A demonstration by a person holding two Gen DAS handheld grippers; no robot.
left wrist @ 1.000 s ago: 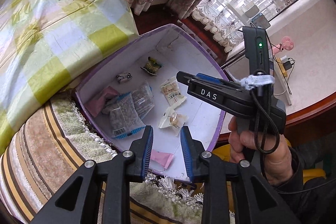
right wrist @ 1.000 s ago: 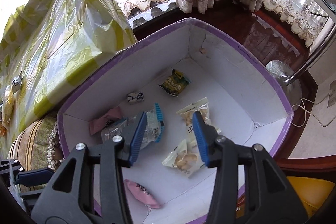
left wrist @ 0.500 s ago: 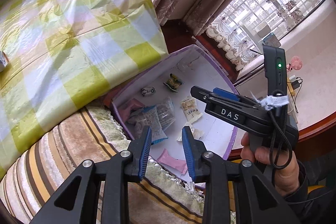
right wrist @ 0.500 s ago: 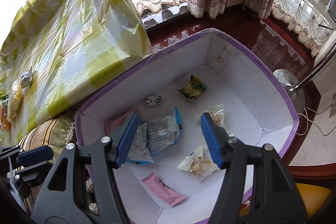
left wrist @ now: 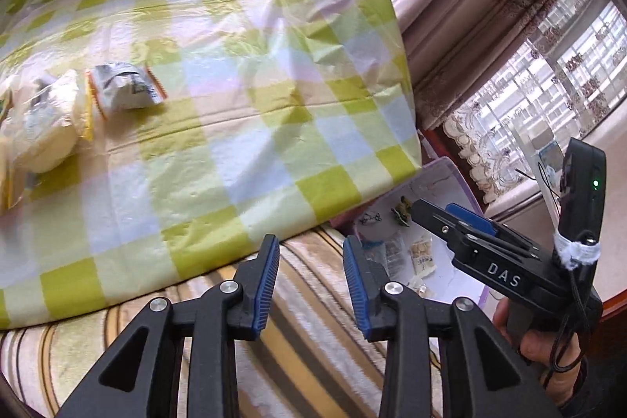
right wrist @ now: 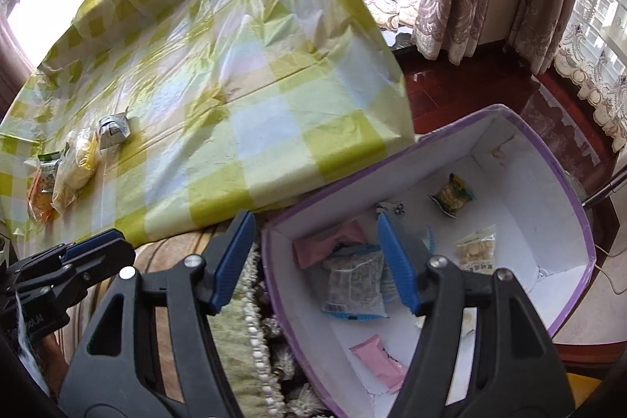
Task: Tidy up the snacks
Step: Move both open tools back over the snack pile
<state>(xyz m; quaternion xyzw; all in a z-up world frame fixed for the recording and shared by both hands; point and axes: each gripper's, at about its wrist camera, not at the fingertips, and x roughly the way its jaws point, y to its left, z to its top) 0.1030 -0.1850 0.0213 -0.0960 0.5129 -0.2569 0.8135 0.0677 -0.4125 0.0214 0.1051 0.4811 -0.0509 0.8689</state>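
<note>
Swinging back from the purple-rimmed box (right wrist: 564, 179) toward the leftover snacks looks like the step in hand: both sets of tongs are empty and mid-opening, the left tongs (left wrist: 311, 277) with a narrow gap over the striped cloth (left wrist: 313, 332), the right tongs (right wrist: 315, 261) spread wider above the box's near wall. Several packets already lie in the box, including a pink wrapper (right wrist: 378, 363) and a clear blue-edged bag (right wrist: 352, 285). What's left sits on the checkered tabletop (left wrist: 219, 151): a silver packet (left wrist: 123, 89) and a yellowish bag (left wrist: 43, 128) just beside it, well away from the box. Next move, I'd guess, is reaching over to the silver one and opening wide enough to straddle it. Compared with a second ago, both views have slid off the box interior toward the tabletop, and both tongs gape wider.
</note>
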